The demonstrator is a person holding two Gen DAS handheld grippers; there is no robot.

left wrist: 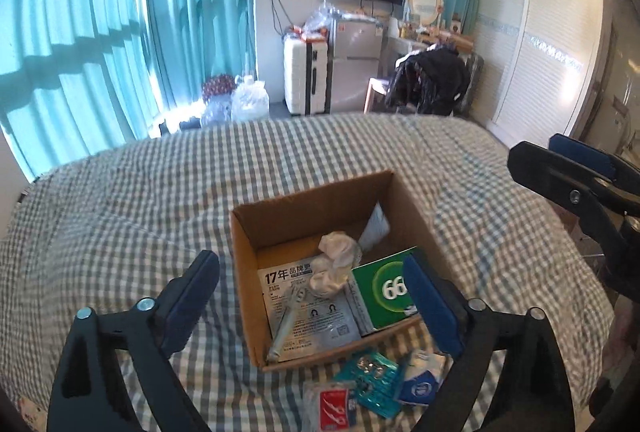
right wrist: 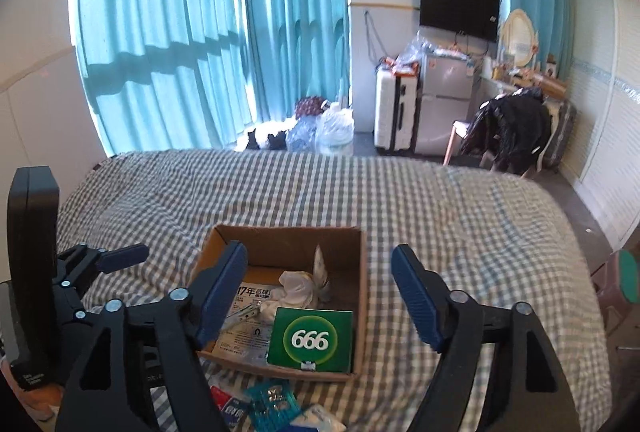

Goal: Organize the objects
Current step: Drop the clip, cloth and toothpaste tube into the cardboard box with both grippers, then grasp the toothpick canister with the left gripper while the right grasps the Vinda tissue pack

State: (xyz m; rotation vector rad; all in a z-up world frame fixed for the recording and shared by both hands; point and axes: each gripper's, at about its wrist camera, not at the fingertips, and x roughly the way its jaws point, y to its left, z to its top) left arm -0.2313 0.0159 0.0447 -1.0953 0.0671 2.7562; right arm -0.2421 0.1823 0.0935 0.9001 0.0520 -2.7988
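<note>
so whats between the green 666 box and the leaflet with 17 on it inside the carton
A crumpled white wad lies between the green 666 box and the leaflet in the cardboard carton; the left wrist view shows it best.

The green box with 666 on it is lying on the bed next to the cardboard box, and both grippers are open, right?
Not quite. The green box with 666 lies inside the cardboard box, not beside it on the bed; the right wrist view shows this clearly. Both the left gripper and the right gripper are open, as you said.
</note>
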